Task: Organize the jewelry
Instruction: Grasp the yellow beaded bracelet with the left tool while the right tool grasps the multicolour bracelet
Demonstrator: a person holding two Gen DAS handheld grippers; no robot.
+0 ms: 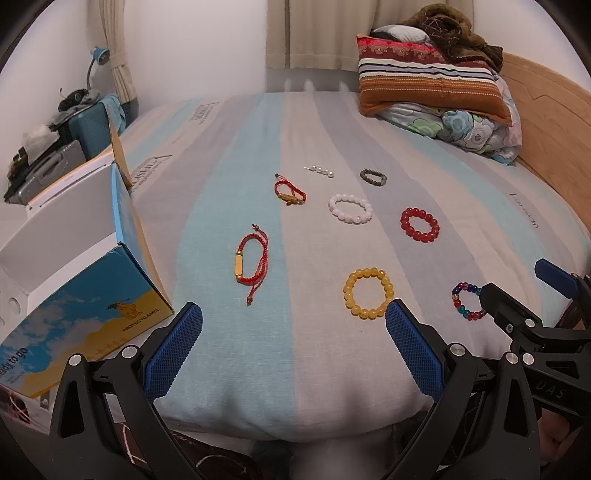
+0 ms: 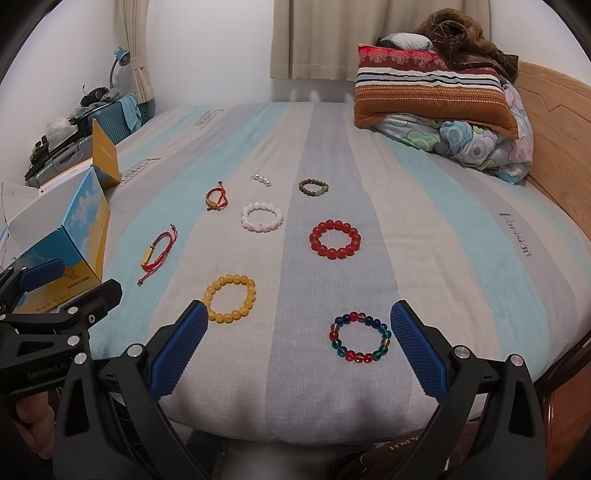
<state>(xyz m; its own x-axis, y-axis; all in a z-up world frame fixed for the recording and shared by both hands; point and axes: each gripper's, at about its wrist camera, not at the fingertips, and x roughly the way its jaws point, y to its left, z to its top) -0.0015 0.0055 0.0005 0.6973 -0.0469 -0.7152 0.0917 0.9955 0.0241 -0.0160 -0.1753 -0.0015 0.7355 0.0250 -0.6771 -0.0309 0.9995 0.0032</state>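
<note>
A bed (image 1: 295,350) with a sheet striped in pale blue, grey and white fills the scene. At the bed's far right corner, a striped pillow (image 1: 428,88) lies on a floral quilt (image 1: 472,129), topped by a brown blanket (image 1: 454,26). A wooden headboard (image 1: 546,110) runs along the bed's right side. Cream curtains (image 1: 321,33) hang beyond the bed's far edge. Left of the bed stand a teal suitcase (image 1: 96,125) and a blue lamp (image 1: 99,55).

Black gripper (image 1: 293,325) frames, blue textured pads (image 1: 177,350), silver screws, possibly bare skin

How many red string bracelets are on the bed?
2. One red string bracelet lies near the open box; the other lies farther back, beside the pearls. None seem hidden.
</note>
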